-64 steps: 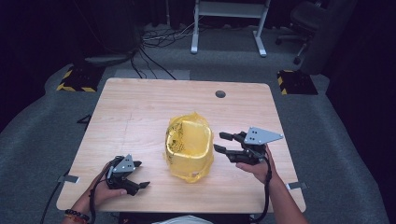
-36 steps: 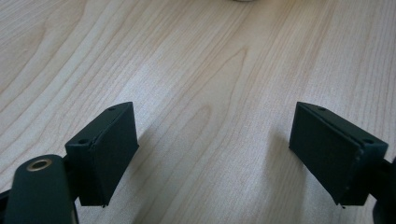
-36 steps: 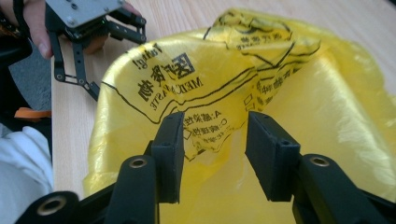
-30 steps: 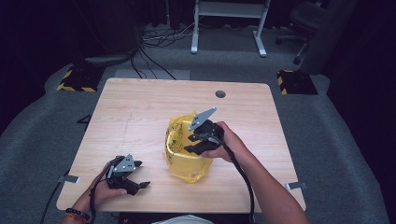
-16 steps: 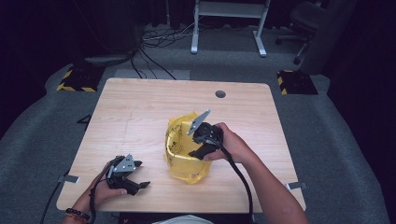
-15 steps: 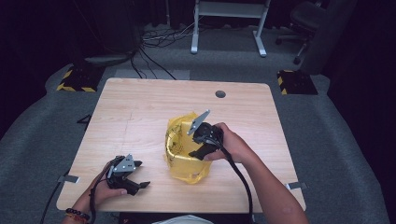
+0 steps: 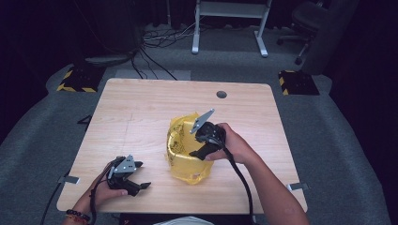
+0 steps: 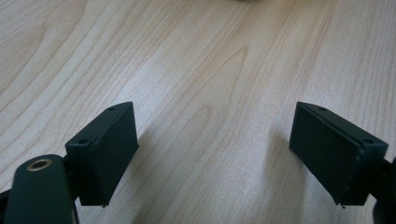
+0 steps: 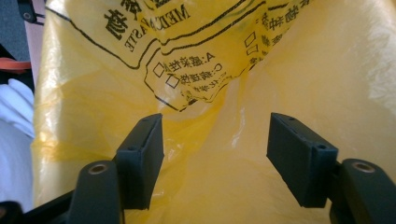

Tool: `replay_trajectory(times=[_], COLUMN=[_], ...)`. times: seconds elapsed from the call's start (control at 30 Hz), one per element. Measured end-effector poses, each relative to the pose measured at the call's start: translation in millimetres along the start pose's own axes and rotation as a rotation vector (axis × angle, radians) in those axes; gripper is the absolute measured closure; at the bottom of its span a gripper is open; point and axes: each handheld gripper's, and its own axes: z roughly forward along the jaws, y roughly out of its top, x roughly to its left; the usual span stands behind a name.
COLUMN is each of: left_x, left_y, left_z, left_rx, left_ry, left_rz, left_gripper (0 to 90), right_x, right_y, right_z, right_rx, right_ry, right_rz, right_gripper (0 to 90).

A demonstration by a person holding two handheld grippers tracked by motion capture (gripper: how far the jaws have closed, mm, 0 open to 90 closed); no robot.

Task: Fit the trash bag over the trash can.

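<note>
With the right gripper [image 9: 215, 161] just spread wide at the yellow waste bag [image 7: 185, 152], one film layer should be pinched; left gripper [image 7: 136, 183] sits open, unused.

Right tool [image 7: 191, 152] was off to the right of the yellow bag [image 7: 185, 161] two seconds ago, clear of it; now it's over the bag, tips dipped into the bag's open mouth. Right forearm [image 7: 272, 197] swung in with it and now crosses the tabletop [image 7: 141, 112] edge below the bag. Its jaws have just been opening; bag plastic lies between them, not pinched. Bag top sits a bit more crumpled near the tool.
</note>
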Motion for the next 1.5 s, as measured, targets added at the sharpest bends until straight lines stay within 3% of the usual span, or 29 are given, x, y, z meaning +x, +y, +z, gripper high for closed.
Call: replay_trajectory(times=[0.27, 0.7, 0.9, 1.0, 1.07, 1.17, 1.27, 1.5], left_x=[0.1, 0.0, 0.0, 0.0, -0.1, -0.2, -0.3, -0.6], left_y=[0.0, 0.0, 0.0, 0.0, 0.0, 0.0, 0.0, 0.2], left_z=[0.0, 0.0, 0.0, 0.0, 0.0, 0.0, 0.0, 0.2], left_rx=[0.0, 0.0, 0.0, 0.0, 0.0, 0.001, 0.001, 0.0], left_ry=[0.0, 0.0, 0.001, 0.001, 0.002, 0.004, 0.005, 0.009], left_rz=[0.001, 0.001, 0.001, 0.001, 0.001, 0.002, 0.002, -0.002], left_gripper=[15.4, 15.4, 15.4, 15.4, 15.4, 15.4, 15.3, 15.4], right_x=[1.9, 3.3, 5.1, 6.8, 10.4, 16.1, 18.9, 23.9], right_y=[-2.8, -14.1, -18.4, -22.1, -24.7, -28.9, -34.3, -53.7], right_z=[-1.9, -17.8, -20.5, -26.9, -31.2, -36.3, -42.9, -52.4], right_rx=[-0.072, -0.342, -0.397, -0.45, -0.473, -0.485, -0.49, -0.453], right_ry=[-0.013, -0.042, -0.058, -0.063, -0.098, -0.149, -0.146, -0.217], right_rz=[-0.006, -0.044, -0.054, -0.065, -0.089, -0.121, -0.109, -0.094], right_gripper=[32.5, 25.1, 23.5, 22.1, 23.4, 26.1, 26.0, 25.5])
